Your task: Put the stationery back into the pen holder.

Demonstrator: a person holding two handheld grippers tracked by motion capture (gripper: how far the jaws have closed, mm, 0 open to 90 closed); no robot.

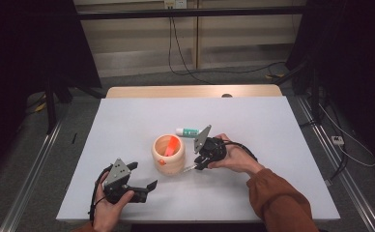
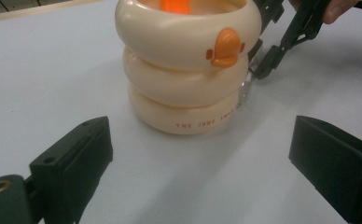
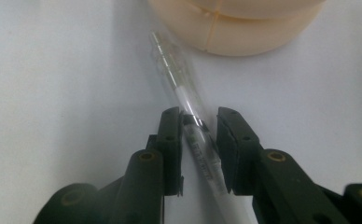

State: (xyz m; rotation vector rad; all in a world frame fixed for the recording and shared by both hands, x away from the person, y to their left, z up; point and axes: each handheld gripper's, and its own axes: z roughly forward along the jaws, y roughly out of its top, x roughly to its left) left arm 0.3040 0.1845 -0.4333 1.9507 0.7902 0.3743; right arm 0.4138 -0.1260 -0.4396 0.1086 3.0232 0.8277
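pen [image 3: 193, 135] – rear end cut off, blurred

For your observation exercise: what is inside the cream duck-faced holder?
An orange marker stands inside the holder, leaning against its far rim. Its lower end and the holder's bottom are covered by the wall.

Cream ringed plastic pen holder with an orange duck bill [image 2: 184, 70] looked smooth and semi-glossy. Clear plastic pen [image 3: 188, 116] was glossy and see-through, with a white core. White surface [image 1: 127, 125] read matt and smooth, with a pale wood edge at the far side. Both black plastic grippers, left [image 2: 202, 154] and right [image 3: 200, 140], were matt; their grey three-cornered plates looked like dull metal.
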